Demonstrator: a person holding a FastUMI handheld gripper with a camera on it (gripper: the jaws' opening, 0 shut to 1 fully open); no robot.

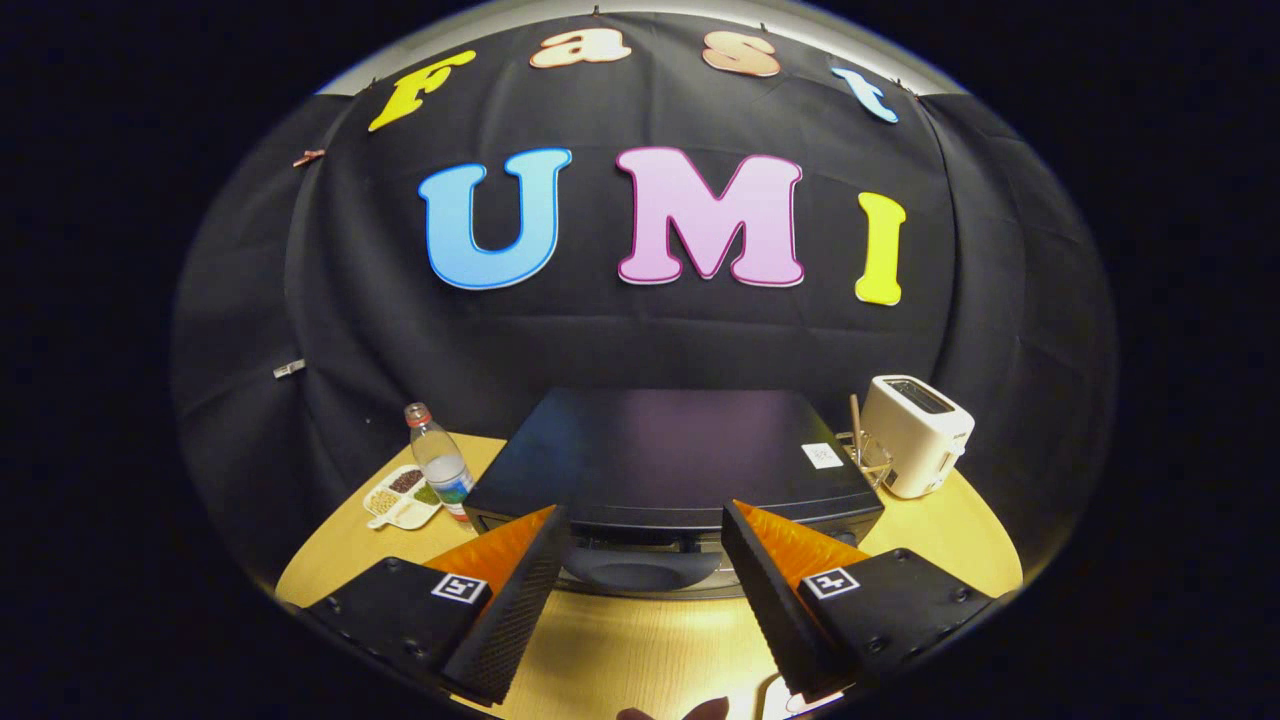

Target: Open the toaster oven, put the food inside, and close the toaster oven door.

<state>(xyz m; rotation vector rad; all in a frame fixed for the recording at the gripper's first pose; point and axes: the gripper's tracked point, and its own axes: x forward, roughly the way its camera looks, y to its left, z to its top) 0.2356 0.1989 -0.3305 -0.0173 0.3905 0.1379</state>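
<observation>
Gripper view: the gripper (pixel 640 560) is released, fingers spread wide and grasping nothing. The toaster oven (pixel 670 460) sits on the table (pixel 640 650) just ahead of the fingers, its door handle (pixel 630 572) between them. Far left, a divided tray (pixel 403 496) holds assorted grains beside a water bottle (pixel 440 462). Far right stands a white toaster (pixel 915 432).

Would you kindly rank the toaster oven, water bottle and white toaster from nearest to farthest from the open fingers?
1. Toaster oven, just ahead of the fingers.
2. Water bottle, beyond them, left of the oven.
3. White toaster, behind the oven's right corner.
</observation>
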